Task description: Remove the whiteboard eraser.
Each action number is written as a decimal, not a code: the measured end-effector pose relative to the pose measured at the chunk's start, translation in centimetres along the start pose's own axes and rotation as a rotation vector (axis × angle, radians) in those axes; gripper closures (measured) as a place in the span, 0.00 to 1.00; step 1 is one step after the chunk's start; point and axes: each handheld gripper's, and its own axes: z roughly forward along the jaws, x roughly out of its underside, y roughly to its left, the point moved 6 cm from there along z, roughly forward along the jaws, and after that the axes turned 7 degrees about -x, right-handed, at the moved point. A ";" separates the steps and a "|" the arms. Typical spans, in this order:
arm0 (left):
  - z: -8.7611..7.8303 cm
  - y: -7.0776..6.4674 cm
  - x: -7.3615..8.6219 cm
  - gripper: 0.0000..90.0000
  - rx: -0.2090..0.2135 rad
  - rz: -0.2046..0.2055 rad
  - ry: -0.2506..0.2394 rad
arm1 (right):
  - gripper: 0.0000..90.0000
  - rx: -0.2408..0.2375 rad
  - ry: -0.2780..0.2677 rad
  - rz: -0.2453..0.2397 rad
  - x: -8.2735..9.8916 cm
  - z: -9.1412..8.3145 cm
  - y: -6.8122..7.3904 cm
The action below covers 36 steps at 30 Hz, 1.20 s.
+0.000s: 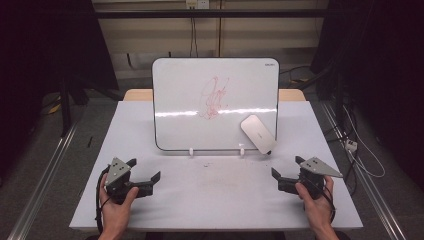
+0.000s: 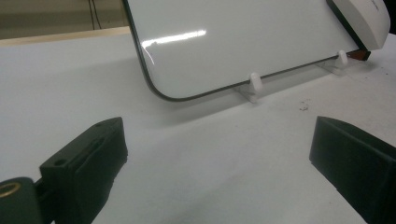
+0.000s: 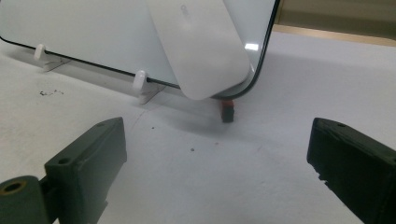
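While both hands rest near the front edge of the table (image 1: pixel 215 200), each holds its claw released, with nothing between the black jaws. The left gripper (image 1: pixel 146 176) sits toward the front left corner, gripped by the left hand (image 1: pixel 116 202), its jaws spread wide and pointing toward the table's middle; the left gripper view shows the two jaws well apart over bare white surface. The right gripper (image 1: pixel 286 169) sits toward the front right corner in the right hand (image 1: pixel 316 200), jaws likewise spread and pointing inward.

A whiteboard (image 1: pixel 200 95) stands tilted back near the table's rear edge, propped on two small white clips (image 2: pixel 255 80) along its lower edge. Red scribble (image 1: pixel 215 97) marks its centre. A white oblong eraser (image 1: pixel 257 133) clings to the board's lower right corner, slanted, its lower end reaching past the frame. In the right gripper view, a small dark block with a red top (image 3: pixel 227 110) shows just under the eraser's lower end, at that corner of the board. Dark specks (image 3: pixel 49 93) lie on the table in front of the board
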 end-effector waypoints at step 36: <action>0.1 -0.6 0.2 0.05 0.018 0.035 0.015 | 0.06 0.001 0.104 -0.081 -1.7 1.6 0.7</action>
